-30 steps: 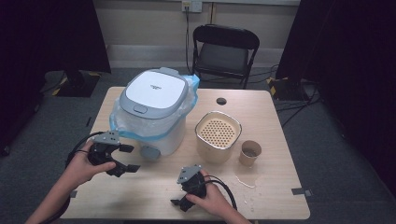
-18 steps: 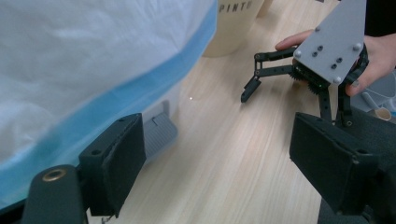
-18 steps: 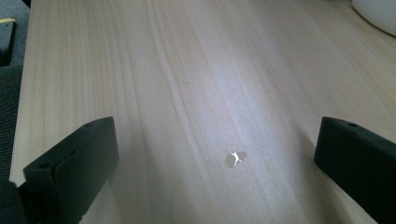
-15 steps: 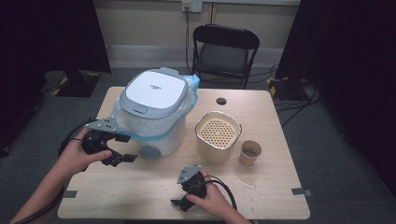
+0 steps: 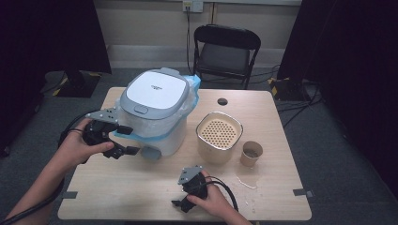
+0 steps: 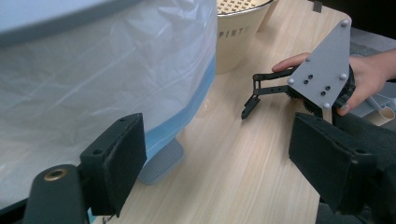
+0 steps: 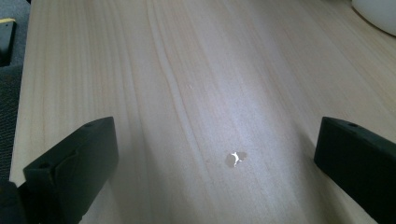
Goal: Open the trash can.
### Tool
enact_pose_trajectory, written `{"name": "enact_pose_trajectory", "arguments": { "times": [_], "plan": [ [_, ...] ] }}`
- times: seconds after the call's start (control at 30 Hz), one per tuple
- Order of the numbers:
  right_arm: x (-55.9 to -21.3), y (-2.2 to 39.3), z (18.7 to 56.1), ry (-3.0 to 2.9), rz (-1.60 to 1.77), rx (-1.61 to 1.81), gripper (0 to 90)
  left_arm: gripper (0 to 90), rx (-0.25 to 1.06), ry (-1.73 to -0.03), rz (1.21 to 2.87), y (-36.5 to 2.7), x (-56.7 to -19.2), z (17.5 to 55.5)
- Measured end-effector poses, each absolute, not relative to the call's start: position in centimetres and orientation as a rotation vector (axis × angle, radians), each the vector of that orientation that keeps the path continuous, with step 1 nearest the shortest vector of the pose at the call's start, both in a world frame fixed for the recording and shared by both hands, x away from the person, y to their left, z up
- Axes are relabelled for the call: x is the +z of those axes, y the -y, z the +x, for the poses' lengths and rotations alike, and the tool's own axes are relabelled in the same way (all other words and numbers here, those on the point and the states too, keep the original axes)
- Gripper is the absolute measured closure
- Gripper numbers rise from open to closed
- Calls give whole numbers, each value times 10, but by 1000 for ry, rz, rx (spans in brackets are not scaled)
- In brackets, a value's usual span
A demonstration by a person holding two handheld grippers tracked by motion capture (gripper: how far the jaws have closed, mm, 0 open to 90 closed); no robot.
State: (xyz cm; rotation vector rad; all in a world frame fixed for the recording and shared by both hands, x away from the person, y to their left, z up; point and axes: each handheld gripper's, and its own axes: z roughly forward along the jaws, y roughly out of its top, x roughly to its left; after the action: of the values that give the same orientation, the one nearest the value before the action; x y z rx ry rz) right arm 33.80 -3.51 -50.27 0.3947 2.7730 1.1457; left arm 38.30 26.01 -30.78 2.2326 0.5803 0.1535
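Pale wood-grain table (image 5: 141,187) nearest the viewer, bearing everything below. At the near edge, right gripper (image 5: 180,205) held low over bare tabletop; in the right gripper view (image 7: 219,154), jaws spread wide with nothing between them but a small white fleck (image 7: 236,158) on the wood. Farther in and to the left, left gripper (image 5: 126,139) gripped in the left hand (image 5: 80,147), raised off the table, pointed at the lower left side of the rice cooker (image 5: 157,105); in the left gripper view (image 6: 215,163), jaws wide apart and empty, one just beside the cooker's clear plastic wrap (image 6: 93,74), contact not discernible. Rice cooker upright at the left middle of the table, lid closed, white and grey, swathed in plastic with a blue edge. To its right, cream inner pot (image 5: 219,136) with a perforated insert. Just beside that, brown paper cup (image 5: 251,153). Beyond the table's far edge, black folding chair (image 5: 227,47) against the wall.
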Motion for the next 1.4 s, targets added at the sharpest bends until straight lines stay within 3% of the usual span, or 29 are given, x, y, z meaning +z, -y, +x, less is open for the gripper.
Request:
{"name": "enact_pose_trajectory", "arguments": {
  "times": [1.0, 1.4],
  "plan": [
    [-503, 35, 338, -2774, 395, 1145, 0, 169, 188, -645, 2165, -264, -263, 389],
    [-503, 35, 338, -2774, 394, 1145, 0, 457, 156, -639, 2160, -267, -252, 393]
  ]
}}
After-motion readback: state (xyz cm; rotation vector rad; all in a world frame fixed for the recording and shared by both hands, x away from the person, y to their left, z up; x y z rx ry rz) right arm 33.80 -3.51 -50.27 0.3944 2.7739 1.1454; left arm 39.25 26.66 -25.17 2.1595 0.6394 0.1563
